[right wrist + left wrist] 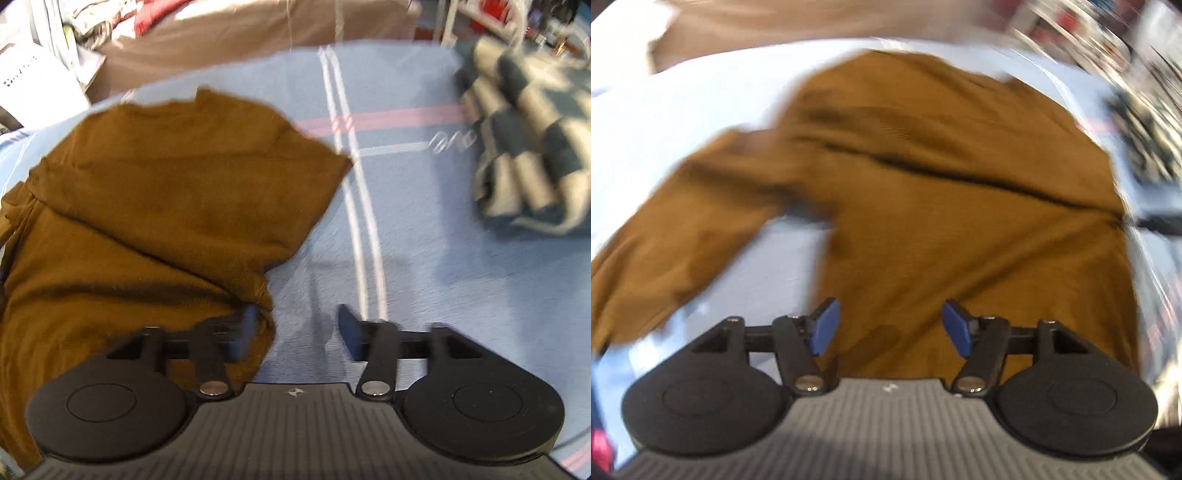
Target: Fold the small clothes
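A brown long-sleeved top lies on a light blue cloth-covered surface; one sleeve stretches to the lower left. My left gripper is open and empty, its blue pads just above the top's near edge. In the right wrist view the same brown top lies at left with a fold across it. My right gripper is open and empty, over the blue cloth at the top's right edge; its left finger overlaps the fabric. Both views are motion-blurred.
A folded dark-and-grey striped garment lies at the right on the blue cloth. White and pink stripes cross the cloth. A brown sofa or bedding and clutter lie beyond the far edge.
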`<action>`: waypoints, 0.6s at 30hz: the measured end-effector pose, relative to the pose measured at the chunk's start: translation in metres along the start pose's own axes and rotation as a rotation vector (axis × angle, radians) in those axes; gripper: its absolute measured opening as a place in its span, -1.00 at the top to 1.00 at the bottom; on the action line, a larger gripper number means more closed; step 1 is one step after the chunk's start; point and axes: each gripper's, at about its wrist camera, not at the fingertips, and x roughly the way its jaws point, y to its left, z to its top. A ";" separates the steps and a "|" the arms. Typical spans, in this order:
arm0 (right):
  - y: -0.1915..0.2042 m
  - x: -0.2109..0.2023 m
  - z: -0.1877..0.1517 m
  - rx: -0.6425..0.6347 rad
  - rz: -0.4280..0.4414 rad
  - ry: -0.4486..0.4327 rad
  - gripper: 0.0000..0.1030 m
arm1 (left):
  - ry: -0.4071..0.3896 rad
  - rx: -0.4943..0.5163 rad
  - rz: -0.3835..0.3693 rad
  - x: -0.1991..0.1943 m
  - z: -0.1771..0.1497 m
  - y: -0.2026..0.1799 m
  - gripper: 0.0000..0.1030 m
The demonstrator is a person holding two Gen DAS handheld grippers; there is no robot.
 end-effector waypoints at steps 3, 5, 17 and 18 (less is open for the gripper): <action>0.012 -0.018 -0.003 -0.040 0.028 -0.027 -0.94 | -0.080 -0.125 0.188 -0.026 -0.021 0.031 -0.20; 0.023 -0.021 -0.003 -0.069 0.076 -0.017 -0.94 | -0.141 -0.183 0.357 -0.050 -0.035 0.049 -0.20; 0.089 -0.023 -0.005 -0.161 0.220 0.028 -0.94 | -0.280 -0.594 0.362 -0.050 -0.029 0.139 0.41; 0.090 -0.024 -0.005 -0.163 0.221 0.028 -0.94 | -0.243 -0.599 0.348 -0.046 -0.025 0.140 0.95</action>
